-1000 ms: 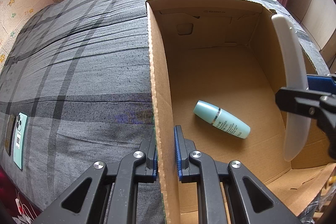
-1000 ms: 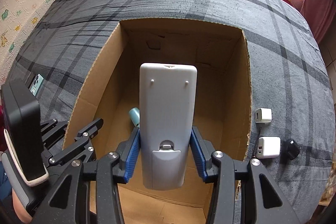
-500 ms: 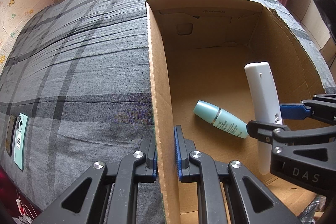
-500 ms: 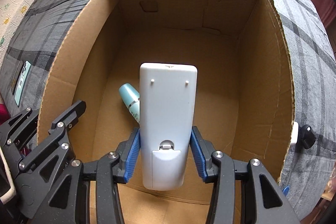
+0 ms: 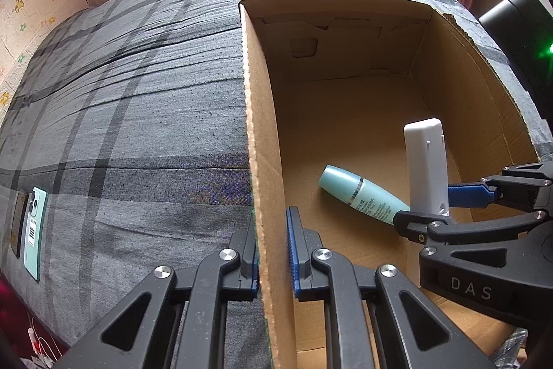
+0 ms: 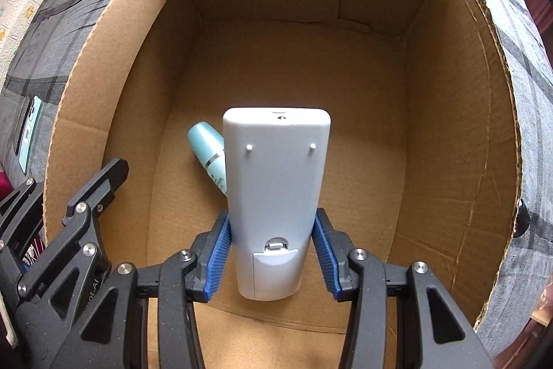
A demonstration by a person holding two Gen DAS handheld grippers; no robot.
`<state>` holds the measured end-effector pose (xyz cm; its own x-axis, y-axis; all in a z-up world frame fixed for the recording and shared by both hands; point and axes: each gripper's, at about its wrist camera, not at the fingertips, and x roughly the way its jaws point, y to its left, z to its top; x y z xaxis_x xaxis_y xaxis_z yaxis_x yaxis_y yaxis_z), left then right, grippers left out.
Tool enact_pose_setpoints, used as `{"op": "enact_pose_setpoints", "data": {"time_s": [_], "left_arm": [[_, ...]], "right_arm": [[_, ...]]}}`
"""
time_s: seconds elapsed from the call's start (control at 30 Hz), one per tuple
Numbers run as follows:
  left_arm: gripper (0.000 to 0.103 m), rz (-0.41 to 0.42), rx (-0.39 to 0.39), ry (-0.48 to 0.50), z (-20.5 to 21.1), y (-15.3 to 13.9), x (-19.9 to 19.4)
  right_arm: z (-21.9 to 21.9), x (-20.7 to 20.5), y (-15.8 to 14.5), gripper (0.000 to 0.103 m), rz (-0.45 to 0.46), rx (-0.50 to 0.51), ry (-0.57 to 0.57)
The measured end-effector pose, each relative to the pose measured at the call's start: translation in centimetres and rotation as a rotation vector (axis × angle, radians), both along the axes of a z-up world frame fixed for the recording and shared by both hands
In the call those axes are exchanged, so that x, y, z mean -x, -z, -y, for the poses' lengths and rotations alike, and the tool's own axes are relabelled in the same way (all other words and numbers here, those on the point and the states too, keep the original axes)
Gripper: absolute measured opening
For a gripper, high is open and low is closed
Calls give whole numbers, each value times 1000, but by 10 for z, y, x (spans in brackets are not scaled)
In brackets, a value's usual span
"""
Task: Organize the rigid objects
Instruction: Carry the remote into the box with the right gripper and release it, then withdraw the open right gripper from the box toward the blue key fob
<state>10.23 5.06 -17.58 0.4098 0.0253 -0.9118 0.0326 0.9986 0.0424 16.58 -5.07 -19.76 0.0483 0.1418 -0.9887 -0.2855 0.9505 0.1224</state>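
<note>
I'm gripping the white plastic remote control (image 6: 276,196) in my right gripper (image 6: 273,251) inside the brown cardboard box (image 5: 266,140), whose wall my left gripper (image 5: 273,251) is clamping; the teal bottle (image 5: 359,192) is lying beyond the jaws, phones (image 5: 33,223) outside left.

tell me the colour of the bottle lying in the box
Pale teal bottle, silver band; clearest in left wrist view.

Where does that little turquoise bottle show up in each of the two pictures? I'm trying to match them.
Left wrist view: the turquoise bottle lies on the floor of the cardboard box, right of centre, its lower end hidden behind the white remote.
Right wrist view: the bottle peeks out left of the remote, left of centre.
Shared landmark: the white remote, upright in the right tongs.
</note>
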Motion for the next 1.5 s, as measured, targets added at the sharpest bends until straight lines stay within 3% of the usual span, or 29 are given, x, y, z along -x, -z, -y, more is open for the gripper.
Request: {"op": "enact_pose_setpoints", "data": {"time_s": [0.33, 0.57, 0.7, 0.8, 1.03, 1.5], "left_arm": [[14, 1, -4, 0, 1, 0, 1], [14, 1, -7, 0, 1, 1, 1], [14, 0, -5, -1, 1, 1, 1], [14, 1, -6, -1, 0, 2, 0], [14, 0, -8, -1, 0, 2, 1], [14, 0, -8, -1, 0, 2, 1]], "right_arm": [[2, 13, -18, 54, 62, -5, -9], [2, 23, -39, 74, 133, 2, -16], [2, 27, -53, 78, 169, 7, -19], [7, 29, -62, 88, 196, 15, -12], [18, 28, -84, 98, 250, 11, -4], [50, 31, -101, 103, 289, -4, 68]]}}
